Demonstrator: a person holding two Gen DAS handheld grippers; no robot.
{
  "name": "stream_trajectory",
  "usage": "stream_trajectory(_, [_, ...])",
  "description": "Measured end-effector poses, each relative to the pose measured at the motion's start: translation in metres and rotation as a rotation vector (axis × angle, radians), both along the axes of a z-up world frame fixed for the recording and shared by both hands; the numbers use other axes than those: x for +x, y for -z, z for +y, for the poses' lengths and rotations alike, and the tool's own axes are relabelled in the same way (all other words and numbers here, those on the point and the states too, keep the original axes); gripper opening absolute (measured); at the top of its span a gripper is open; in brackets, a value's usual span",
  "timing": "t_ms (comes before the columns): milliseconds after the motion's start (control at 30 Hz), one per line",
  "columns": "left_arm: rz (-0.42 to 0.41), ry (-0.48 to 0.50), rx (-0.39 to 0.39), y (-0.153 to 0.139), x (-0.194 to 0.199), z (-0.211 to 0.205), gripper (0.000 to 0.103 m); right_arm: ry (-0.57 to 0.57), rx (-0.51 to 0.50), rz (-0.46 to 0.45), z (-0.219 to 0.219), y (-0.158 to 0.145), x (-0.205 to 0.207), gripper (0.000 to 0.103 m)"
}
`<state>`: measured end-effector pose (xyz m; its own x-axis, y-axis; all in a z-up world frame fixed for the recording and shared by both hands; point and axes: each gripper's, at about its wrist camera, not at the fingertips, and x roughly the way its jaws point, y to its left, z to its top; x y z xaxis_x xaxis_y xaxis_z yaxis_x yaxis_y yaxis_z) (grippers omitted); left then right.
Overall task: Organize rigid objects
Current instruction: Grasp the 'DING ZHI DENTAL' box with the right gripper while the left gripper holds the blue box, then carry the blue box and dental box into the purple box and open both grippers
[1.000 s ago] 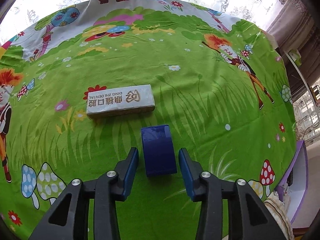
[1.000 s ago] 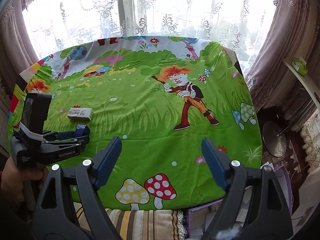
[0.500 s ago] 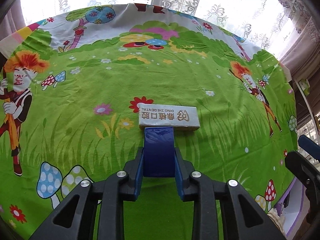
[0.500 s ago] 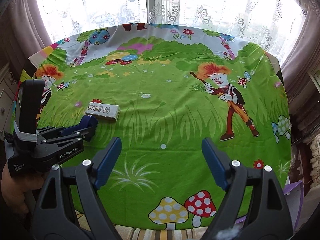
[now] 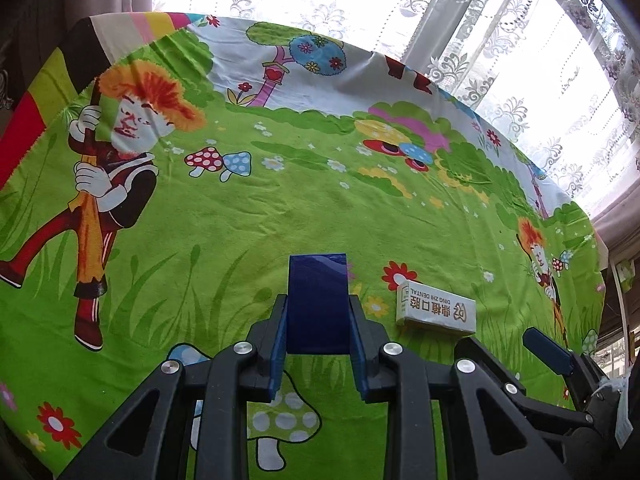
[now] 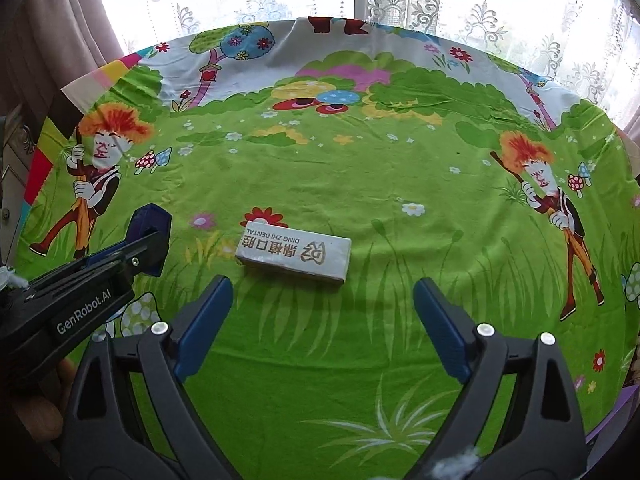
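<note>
At centre frame of the right wrist view, the white rectangular cardboard box (image 6: 294, 255) is lying crosswise on the tabletop (image 6: 360, 184), just ahead of the right gripper (image 6: 322, 326), whose jaws have been widening with nothing between them; the left gripper (image 5: 318, 320) is clamping the dark blue rectangular block (image 5: 317, 304).

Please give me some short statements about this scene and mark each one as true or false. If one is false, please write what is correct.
1. The left gripper is shut on the dark blue rectangular block. True.
2. The right gripper holds the white printed cardboard box. False: its jaws stand wide open and have just been opening, with nothing between them; the box lies on the cloth ahead of them.
3. The white box lies flat on the green cartoon-print tablecloth. True.
4. The blue block rests on top of the white box. False: the two are apart, with the block to the box's left in both views.
</note>
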<state>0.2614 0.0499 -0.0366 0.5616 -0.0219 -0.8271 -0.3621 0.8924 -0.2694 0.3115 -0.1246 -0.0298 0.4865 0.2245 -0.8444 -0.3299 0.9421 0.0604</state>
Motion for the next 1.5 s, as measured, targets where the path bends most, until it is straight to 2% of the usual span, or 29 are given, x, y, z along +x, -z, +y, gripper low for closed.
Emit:
stream_trajectory(233, [-0.016,-0.034,-0.027,0.002,-0.002,0.011,0.028,0.06,-0.008,0.02,0.017,0.017,0.019,0.095])
stream_trajectory(767, [-0.022,-0.044,-0.032,0.004,-0.003,0.014,0.028,0.071,-0.056,0.052,0.034,0.046,0.036,0.096])
stream_trajectory(867, [-0.025,-0.04,-0.025,0.003,-0.003,0.012,0.028,0.068,-0.056,0.041,0.034,0.045,0.036,0.095])
stream_trajectory(967, [-0.029,-0.035,-0.018,0.001,-0.003,0.011,0.028,0.055,-0.056,0.031,0.034,0.042,0.034,0.085])
stream_trajectory(1233, [-0.056,0.008,0.018,-0.01,-0.009,-0.008,0.028,0.087,-0.042,0.025,0.009,0.03,0.019,0.085])
stream_trajectory(1500, [-0.1,0.121,0.047,-0.032,-0.023,-0.053,0.028,0.161,-0.046,-0.026,-0.041,-0.001,-0.008,0.085])
